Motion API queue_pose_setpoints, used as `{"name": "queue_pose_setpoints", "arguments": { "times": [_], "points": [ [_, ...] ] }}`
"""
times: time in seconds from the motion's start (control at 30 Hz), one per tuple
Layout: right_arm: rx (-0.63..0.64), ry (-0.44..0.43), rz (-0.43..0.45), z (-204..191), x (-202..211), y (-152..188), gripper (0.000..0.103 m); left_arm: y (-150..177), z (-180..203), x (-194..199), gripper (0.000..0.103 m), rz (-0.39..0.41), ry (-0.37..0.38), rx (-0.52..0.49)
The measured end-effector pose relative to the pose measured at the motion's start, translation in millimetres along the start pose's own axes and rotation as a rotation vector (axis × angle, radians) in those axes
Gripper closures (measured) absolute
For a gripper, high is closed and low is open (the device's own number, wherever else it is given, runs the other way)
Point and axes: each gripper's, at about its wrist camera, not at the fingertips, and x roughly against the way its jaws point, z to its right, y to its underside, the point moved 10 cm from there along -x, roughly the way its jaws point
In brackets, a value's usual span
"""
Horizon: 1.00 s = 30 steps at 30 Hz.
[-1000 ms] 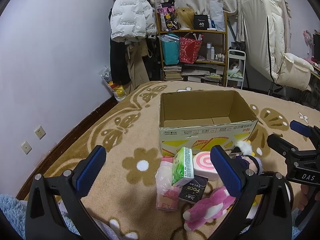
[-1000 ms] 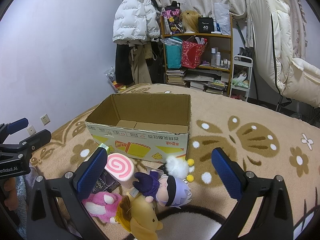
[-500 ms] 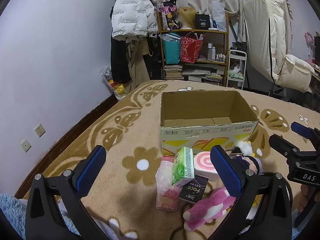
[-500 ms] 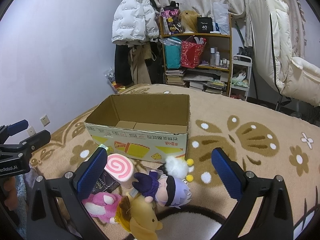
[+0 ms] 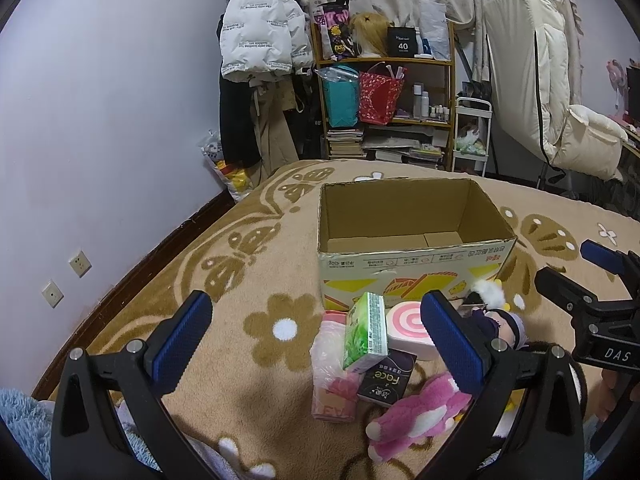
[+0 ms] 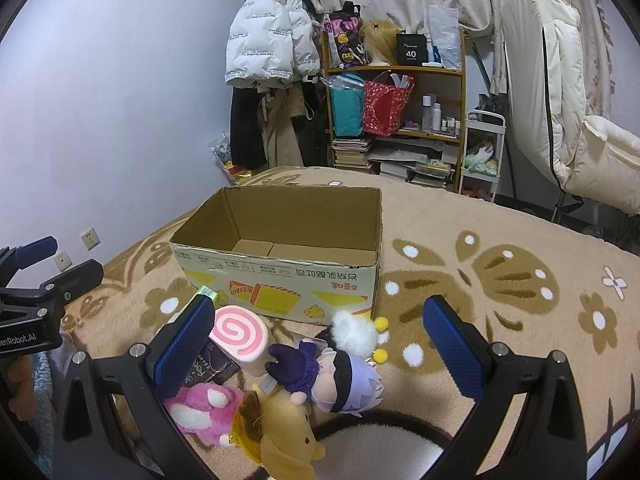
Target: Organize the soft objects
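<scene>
On a tan blanket (image 5: 168,320) with brown flower and butterfly patterns sits an open cardboard box (image 6: 280,268), its inside bare. Just in front of the box lies a cluster of soft things. A pink swirl-roll cushion (image 6: 239,336) lies closest to the box front, beside a green tissue pack (image 5: 366,332) that leans upright on a black pack (image 5: 386,380) marked "Face". Left of these, a pink plastic-wrapped bundle (image 5: 332,376) lies on the blanket. A pink plush (image 5: 412,412) lies nearest the camera, touching a yellow plush (image 6: 280,428) next to it. A doll with a purple outfit and pale lilac hair (image 6: 336,376) lies on its side across the yellow plush, with a white pompom (image 6: 354,332) just behind it.

Both tools hang above the pile and touch nothing. The left gripper (image 5: 316,344) has its blue-padded fingers spread wide with nothing between them. The right gripper (image 6: 318,344) is likewise spread wide and holds nothing.

Beyond the bed stand a cluttered shelf (image 6: 416,120) and a hanging white puffer jacket (image 6: 268,40).
</scene>
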Motion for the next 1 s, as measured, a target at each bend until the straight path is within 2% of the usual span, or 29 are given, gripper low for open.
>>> {"name": "queue_pose_setpoints", "arguments": {
  "times": [1.0],
  "points": [
    [-0.004,0.01,-0.016,1.4,-4.4,5.8,0.0,7.5,2.5,-4.8,0.0,-0.013,-0.012,-0.02]
  ]
}}
